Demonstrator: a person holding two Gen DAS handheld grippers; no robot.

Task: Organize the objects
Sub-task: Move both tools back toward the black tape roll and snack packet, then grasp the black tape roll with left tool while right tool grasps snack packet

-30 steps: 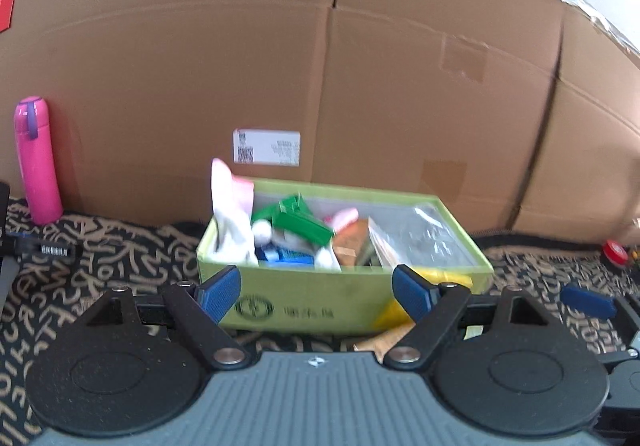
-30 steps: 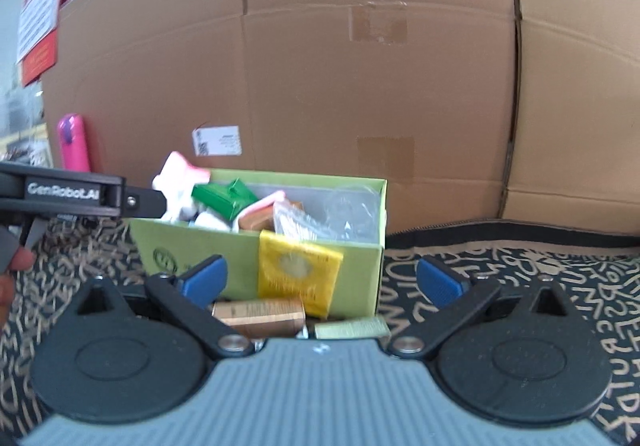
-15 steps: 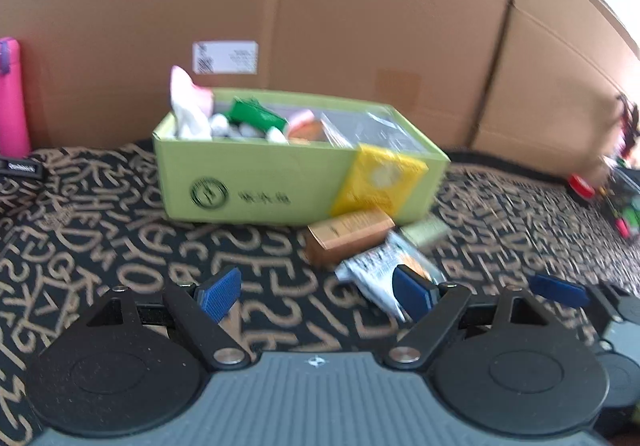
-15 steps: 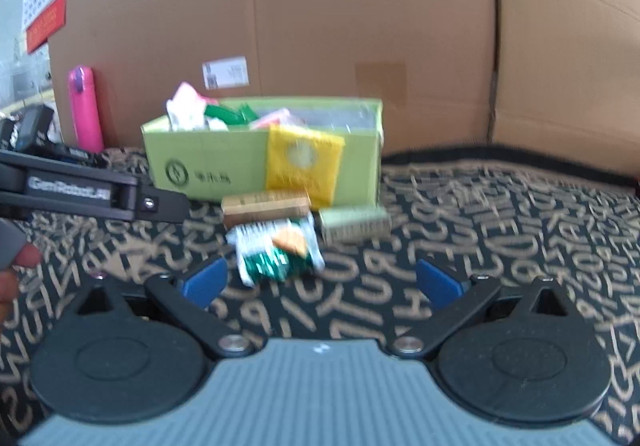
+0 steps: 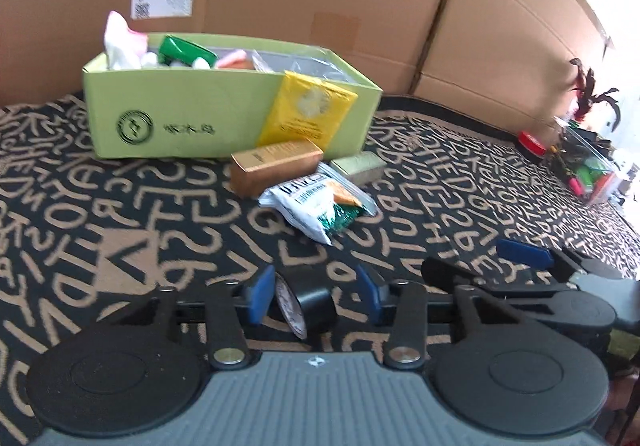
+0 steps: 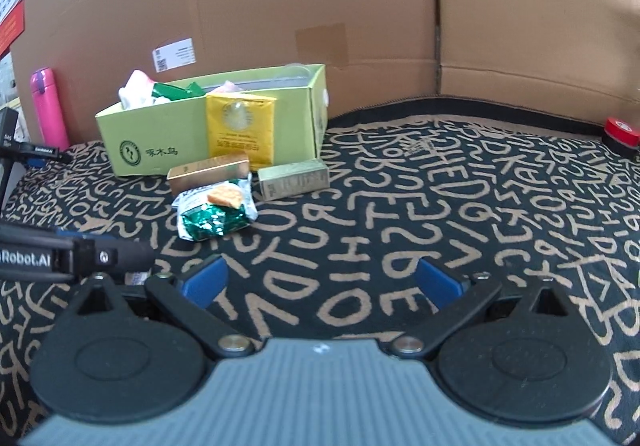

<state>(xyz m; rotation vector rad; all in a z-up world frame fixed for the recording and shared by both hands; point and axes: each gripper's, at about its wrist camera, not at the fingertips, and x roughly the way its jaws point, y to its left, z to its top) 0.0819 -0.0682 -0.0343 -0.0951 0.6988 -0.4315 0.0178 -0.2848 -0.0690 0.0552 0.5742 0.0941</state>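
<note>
Two grippers | your left gripper (image 5: 314,296) has just been closing around black tape roll (image 5: 306,300), left pad touching, not yet clamped | right gripper (image 6: 322,282) wide, empty | green box (image 5: 224,113) awaits near mat's (image 5: 120,205) back edge

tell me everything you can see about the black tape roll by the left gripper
The black tape roll is small and glossy, with a pale printed core face turned toward the camera's left. It stands on edge, slightly tilted, on the letter-patterned cloth. It sits between the left gripper's blue pads, whose jaws have just been closing; the left pad looks against it, the right apart.
</note>
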